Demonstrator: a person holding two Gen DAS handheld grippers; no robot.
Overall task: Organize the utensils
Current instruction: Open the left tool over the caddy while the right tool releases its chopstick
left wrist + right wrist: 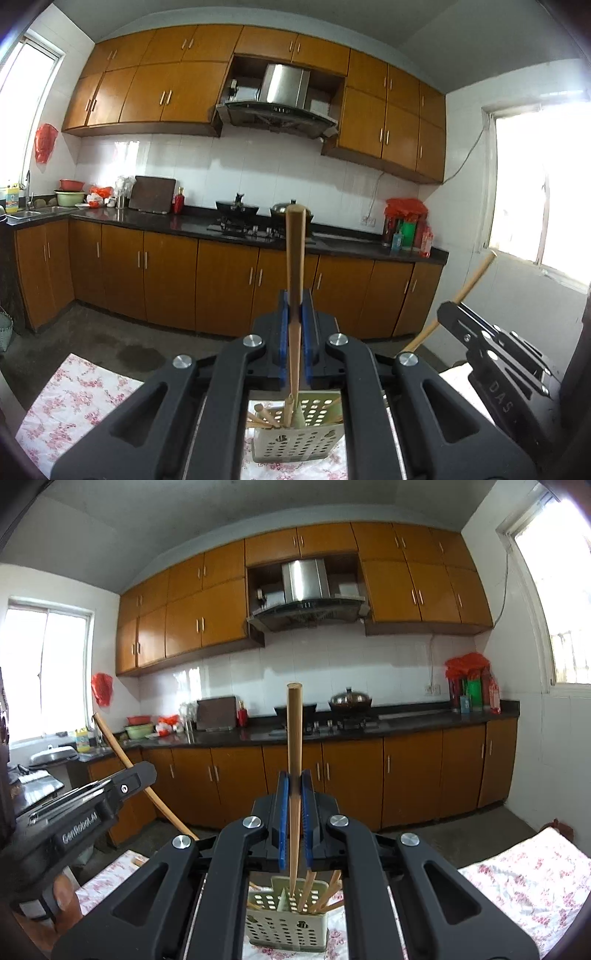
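Note:
My left gripper [295, 295] is shut on a wooden chopstick [295, 258] that stands upright, its lower tip over a perforated pale green utensil holder [295, 443]. My right gripper [294, 775] is shut on another wooden chopstick [294, 738], also upright, its tip reaching into the same holder [286, 919]. Several chopsticks stand inside the holder. The right gripper with its stick shows at the right of the left wrist view [480, 332]. The left gripper with its stick shows at the left of the right wrist view [92, 805].
The holder stands on a table with a floral cloth [74, 398], also seen in the right wrist view [524, 878]. Beyond are a concrete floor, wooden kitchen cabinets [166, 280], a dark counter with a stove [240, 225] and windows at both sides.

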